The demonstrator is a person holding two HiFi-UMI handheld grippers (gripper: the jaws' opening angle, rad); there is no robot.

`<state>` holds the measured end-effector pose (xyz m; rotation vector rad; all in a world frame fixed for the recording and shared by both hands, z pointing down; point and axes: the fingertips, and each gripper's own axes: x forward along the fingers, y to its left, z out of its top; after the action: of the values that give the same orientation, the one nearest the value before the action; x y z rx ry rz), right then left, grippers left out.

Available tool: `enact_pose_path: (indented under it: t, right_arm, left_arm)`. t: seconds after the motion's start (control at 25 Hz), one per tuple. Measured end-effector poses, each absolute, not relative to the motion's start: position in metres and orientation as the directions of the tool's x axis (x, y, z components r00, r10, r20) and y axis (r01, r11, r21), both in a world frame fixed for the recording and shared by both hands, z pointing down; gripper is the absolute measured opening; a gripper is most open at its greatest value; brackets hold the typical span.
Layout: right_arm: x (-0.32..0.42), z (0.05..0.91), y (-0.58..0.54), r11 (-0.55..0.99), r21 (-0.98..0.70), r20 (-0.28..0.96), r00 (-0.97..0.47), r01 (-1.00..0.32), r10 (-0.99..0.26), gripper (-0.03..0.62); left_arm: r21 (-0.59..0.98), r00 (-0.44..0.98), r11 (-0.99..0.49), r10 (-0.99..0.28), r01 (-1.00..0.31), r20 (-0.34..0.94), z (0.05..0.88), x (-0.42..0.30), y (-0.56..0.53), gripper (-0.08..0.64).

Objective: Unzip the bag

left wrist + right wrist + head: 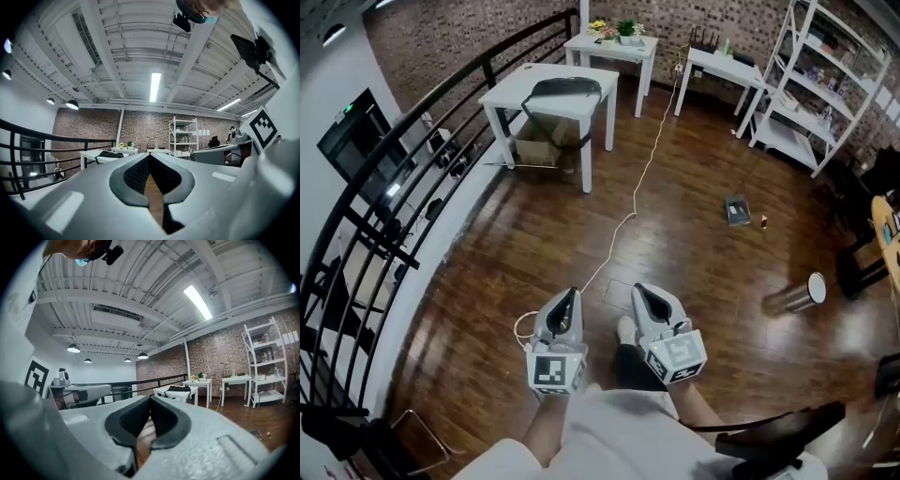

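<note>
Sitting on table (pixel 508 94) beside railing (pixel 403 150): bag (pixel 565 89).

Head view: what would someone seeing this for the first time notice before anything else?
First, the pair at the bottom centre: the left gripper and the right gripper, both shut and empty, held side by side above the wooden floor. Far ahead at the upper left, the black bag lies on a white table, well away from both. A white cable snakes across the floor between them.
</note>
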<state>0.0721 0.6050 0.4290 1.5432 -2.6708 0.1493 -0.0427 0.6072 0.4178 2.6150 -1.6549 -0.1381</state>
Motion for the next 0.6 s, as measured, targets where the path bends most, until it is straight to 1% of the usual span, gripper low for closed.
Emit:
enact_pose_path:
  t: [0.2,0.44,0.6]
  right_arm:
    - [0.100,0.425,0.490,0.522,-0.065,0.068,-0.526,-0.850,-0.848,-0.011]
    - [0.139,0.403,0.361,0.545,-0.064,0.041,-0.548,-0.836,-0.836,-0.011]
    - [0.148,0.415,0.310,0.546,-0.185,0.066,-0.565,-0.817,-0.822,-0.011]
  left_arm:
    - [0.064,0.411,-0.412,-0.911,-0.909,-0.021,0.429,-0.019,0.498,0.015]
    - [0.028,0.383,-0.384,-0.922,-0.923,-0.056,0.393,0.013,0.384,0.015]
    - [0.071,0.352,-0.352,-0.936,-0.933,-0.018,0.399,0.020,0.340,0.015]
